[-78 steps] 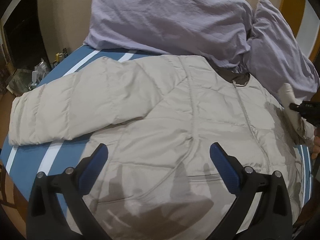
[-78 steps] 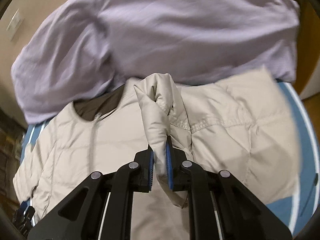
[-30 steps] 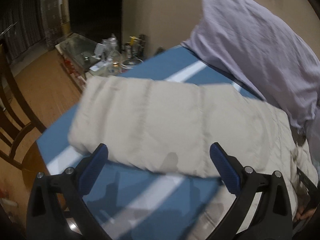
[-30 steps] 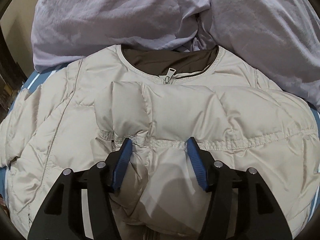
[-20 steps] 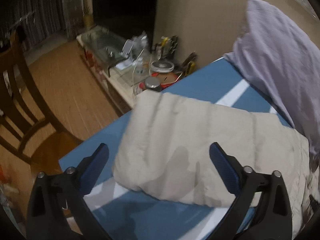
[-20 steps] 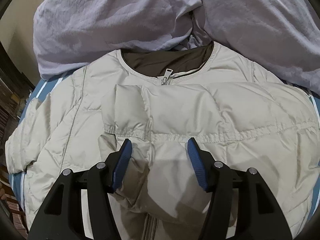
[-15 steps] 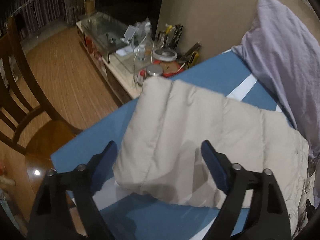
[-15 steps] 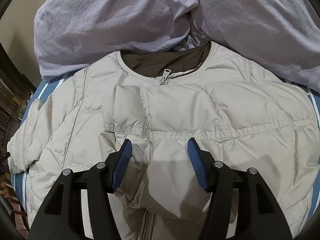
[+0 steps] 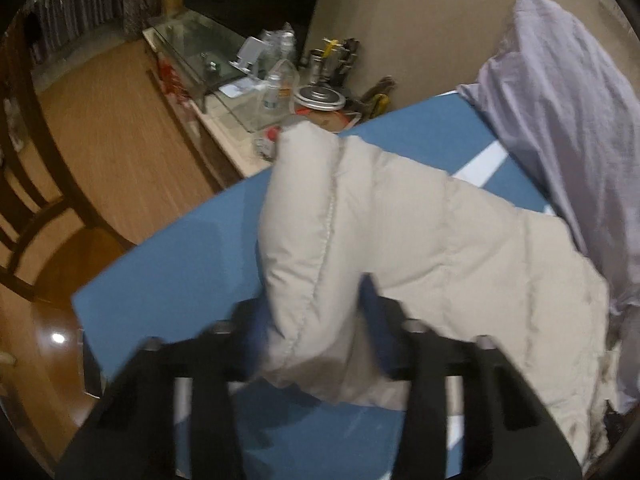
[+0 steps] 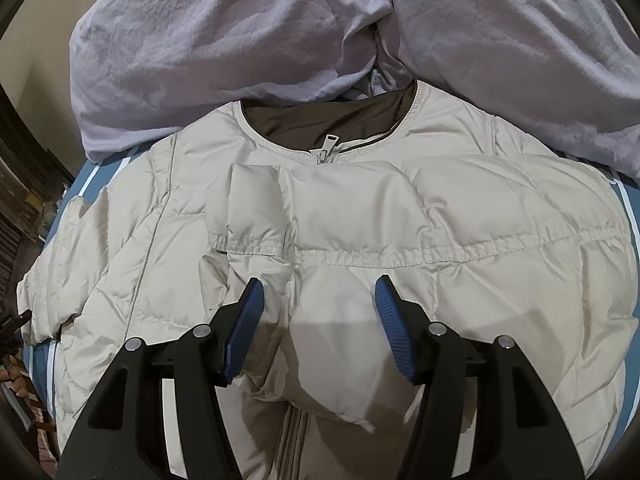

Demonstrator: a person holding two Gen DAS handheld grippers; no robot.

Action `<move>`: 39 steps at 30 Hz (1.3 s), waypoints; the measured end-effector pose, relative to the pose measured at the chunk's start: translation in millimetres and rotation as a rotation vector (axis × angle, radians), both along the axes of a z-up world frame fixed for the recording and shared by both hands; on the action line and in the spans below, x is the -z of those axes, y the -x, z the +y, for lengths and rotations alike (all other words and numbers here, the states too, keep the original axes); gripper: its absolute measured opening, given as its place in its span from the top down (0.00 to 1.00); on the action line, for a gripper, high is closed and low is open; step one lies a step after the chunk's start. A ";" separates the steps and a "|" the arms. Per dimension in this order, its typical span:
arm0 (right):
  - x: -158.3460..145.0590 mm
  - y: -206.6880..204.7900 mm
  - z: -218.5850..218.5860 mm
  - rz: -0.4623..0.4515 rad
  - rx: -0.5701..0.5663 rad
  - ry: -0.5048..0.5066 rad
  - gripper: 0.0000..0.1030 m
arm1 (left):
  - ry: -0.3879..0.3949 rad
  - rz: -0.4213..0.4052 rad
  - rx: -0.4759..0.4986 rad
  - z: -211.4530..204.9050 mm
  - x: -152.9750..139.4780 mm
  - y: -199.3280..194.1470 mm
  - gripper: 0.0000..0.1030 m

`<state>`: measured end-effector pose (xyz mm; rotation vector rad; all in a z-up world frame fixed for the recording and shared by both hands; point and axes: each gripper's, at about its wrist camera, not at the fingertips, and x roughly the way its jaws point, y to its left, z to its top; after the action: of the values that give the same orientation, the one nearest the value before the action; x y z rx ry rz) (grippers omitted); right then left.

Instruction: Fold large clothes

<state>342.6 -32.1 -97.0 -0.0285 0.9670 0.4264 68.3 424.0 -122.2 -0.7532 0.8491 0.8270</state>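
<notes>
My left gripper [image 9: 312, 328] is closing its jaws around the cuff end of the beige puffer jacket's sleeve [image 9: 304, 248], which lies on the blue bed [image 9: 168, 264]. My right gripper [image 10: 318, 320] hovers, jaws apart, over the jacket [image 10: 440, 208] front below the lavender pillows [image 10: 224, 40].

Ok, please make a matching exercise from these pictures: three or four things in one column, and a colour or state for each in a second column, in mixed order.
Things:
1. left gripper
2. right gripper
3. pillows
4. sheet

States or colours:
A. blue with white stripes
B. open above the jacket
C. lilac
D. closing on the sleeve

Pairs: 1-D, 2-B, 3-C, 4-A
</notes>
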 end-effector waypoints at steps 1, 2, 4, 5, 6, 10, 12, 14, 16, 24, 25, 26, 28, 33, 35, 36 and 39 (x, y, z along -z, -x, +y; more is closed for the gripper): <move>-0.6 0.1 -0.4 0.000 0.003 -0.003 0.42 | 0.001 -0.005 0.004 -1.2 -1.4 -1.1 0.74; -1.2 0.4 -1.2 0.001 0.006 -0.005 0.42 | -0.004 -0.005 0.010 -2.3 -2.7 -2.7 0.79; -3.0 1.3 -3.3 -0.001 0.012 -0.012 0.42 | -0.026 0.003 0.031 -7.2 -9.0 -8.2 0.84; -4.1 1.9 -4.8 -0.004 0.016 -0.015 0.42 | -0.037 0.001 0.039 -9.8 -13.4 -10.7 0.85; -5.1 2.4 -6.0 -0.006 0.019 -0.018 0.42 | -0.045 -0.004 0.044 -11.8 -17.4 -13.2 0.86; -9.3 3.4 -13.7 -0.014 0.033 -0.029 0.42 | -0.088 -0.052 0.086 -23.0 -44.6 -27.7 0.86; -10.7 3.6 -17.9 -0.017 0.042 -0.032 0.40 | -0.108 -0.081 0.120 -30.4 -60.1 -39.1 0.86; -12.8 4.5 -24.0 -0.021 0.056 -0.035 0.36 | -0.131 -0.109 0.157 -41.0 -76.0 -52.8 0.86; -14.5 5.6 -29.8 -0.024 0.067 -0.039 0.35 | -0.144 -0.147 0.196 -52.7 -92.2 -67.7 0.86; -18.1 9.9 -59.9 -0.034 0.122 -0.044 0.34 | -0.159 -0.266 0.396 -116.6 -143.9 -129.5 0.86; -18.1 10.3 -64.3 -0.035 0.130 -0.045 0.34 | -0.158 -0.274 0.419 -125.4 -147.0 -136.4 0.86; -18.0 10.8 -69.0 -0.035 0.139 -0.046 0.34 | -0.156 -0.283 0.441 -133.3 -150.2 -142.9 0.86; -17.4 12.1 -76.4 -0.034 0.154 -0.047 0.34 | -0.158 -0.299 0.492 -153.2 -156.0 -156.6 0.86; -15.9 17.4 -96.9 -0.032 0.192 -0.049 0.34 | -0.142 -0.328 0.595 -196.6 -164.8 -183.6 0.86; -15.2 19.3 -103.8 -0.032 0.206 -0.049 0.34 | -0.128 -0.339 0.642 -215.1 -166.6 -195.9 0.86; -14.9 20.1 -106.4 -0.031 0.211 -0.048 0.34 | -0.122 -0.342 0.660 -221.5 -166.7 -199.9 0.86; -14.7 22.9 -115.4 -0.032 0.227 -0.044 0.34 | -0.105 -0.352 0.728 -247.1 -166.1 -214.9 0.86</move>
<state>319.7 -147.6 -82.3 0.1134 0.9168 0.2370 283.2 176.9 43.9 -0.4233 0.6803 0.0813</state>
